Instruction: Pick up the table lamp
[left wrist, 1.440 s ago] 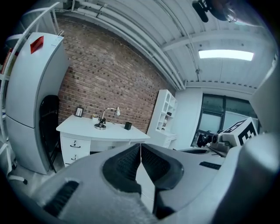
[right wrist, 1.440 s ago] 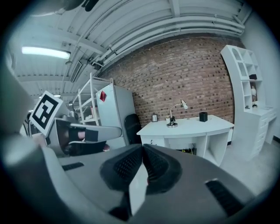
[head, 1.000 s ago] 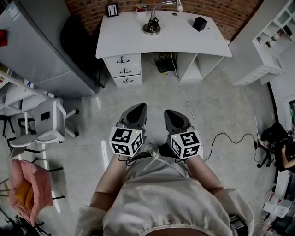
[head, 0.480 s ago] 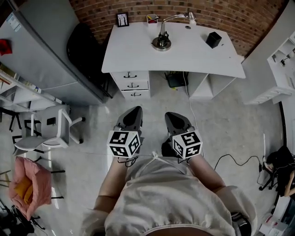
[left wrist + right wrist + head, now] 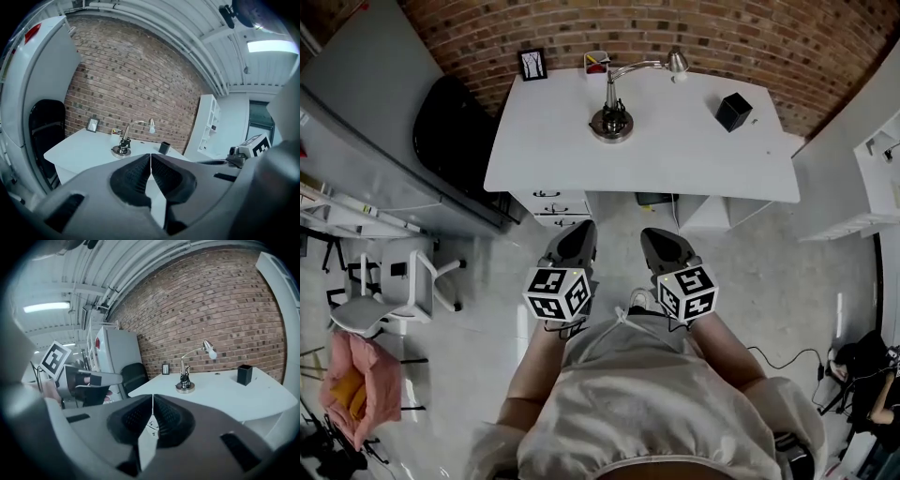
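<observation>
A metal table lamp [image 5: 612, 120] with a round base and a bent arm stands near the back of the white desk [image 5: 534, 141], its small shade [image 5: 677, 63] reaching right. The lamp [image 5: 123, 146] appears far ahead in the left gripper view, and the same lamp [image 5: 185, 380] in the right gripper view. My left gripper [image 5: 583, 231] and right gripper [image 5: 653, 234] are held side by side over the floor, just short of the desk's front edge. Both are shut and hold nothing.
On the desk stand a black cube [image 5: 732, 112], a small picture frame [image 5: 532, 64] and a pen cup [image 5: 596, 63]. Drawers [image 5: 548, 202] sit under its left side. A black chair [image 5: 450, 141] and grey cabinet [image 5: 366, 122] are left; a white chair [image 5: 394, 291] is nearer.
The person has walked toward the desk, which now sits larger and closer in the head view. Both grippers came forward with them, still shut, side by side.
</observation>
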A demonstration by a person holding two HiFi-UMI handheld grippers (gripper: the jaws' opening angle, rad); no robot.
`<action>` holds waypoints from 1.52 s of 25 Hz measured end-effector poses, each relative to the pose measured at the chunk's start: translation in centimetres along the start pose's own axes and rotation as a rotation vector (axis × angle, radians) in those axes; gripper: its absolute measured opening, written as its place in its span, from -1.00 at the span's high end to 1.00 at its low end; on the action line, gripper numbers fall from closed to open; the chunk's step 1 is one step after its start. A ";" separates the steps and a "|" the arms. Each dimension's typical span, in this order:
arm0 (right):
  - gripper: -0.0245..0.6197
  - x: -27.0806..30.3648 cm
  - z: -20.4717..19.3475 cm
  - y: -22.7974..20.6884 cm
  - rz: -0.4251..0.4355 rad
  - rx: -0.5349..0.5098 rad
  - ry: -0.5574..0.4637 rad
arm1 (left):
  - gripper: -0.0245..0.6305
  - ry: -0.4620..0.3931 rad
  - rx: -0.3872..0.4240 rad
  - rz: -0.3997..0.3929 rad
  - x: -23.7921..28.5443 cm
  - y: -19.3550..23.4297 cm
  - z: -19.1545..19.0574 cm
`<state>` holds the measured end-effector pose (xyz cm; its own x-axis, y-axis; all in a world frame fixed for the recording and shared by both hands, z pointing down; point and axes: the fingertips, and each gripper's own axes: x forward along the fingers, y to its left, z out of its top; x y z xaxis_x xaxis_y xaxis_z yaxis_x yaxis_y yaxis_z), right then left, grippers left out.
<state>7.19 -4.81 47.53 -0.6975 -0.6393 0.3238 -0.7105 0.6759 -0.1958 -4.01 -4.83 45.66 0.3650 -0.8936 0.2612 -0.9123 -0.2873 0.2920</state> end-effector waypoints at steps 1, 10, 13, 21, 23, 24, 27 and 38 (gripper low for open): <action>0.84 0.3 0.4 -1.3 -0.004 -0.002 0.001 | 0.86 0.001 -0.011 0.004 1.2 0.0 0.1; 0.84 3.7 1.3 -10.0 -0.043 0.088 0.027 | 0.86 0.070 -0.038 -0.003 9.8 0.0 -0.2; 0.84 5.4 1.8 -11.8 -0.073 0.092 0.033 | 0.86 0.072 -0.047 -0.001 11.8 1.4 0.4; 0.84 12.6 5.1 -14.2 -0.127 0.097 0.041 | 0.86 0.095 -0.080 -0.055 18.6 7.2 3.7; 0.84 14.8 6.6 -14.3 -0.129 0.090 0.037 | 0.86 0.100 -0.077 -0.089 20.2 8.5 5.1; 0.84 15.9 7.3 -14.4 -0.132 0.081 0.033 | 0.87 0.103 -0.073 -0.102 20.9 9.3 5.7; 0.84 19.4 9.2 -14.8 -0.157 0.065 0.021 | 0.87 0.119 -0.069 -0.116 23.0 12.1 7.1; 0.83 29.2 12.3 -17.4 -0.349 0.018 0.022 | 0.86 0.200 -0.106 -0.148 26.5 20.8 7.3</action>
<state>-1.99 -39.75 48.98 -0.4103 -0.8227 0.3936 -0.9074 0.4112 -0.0864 -14.68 -36.97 51.97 0.5322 -0.7557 0.3817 -0.8254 -0.3628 0.4326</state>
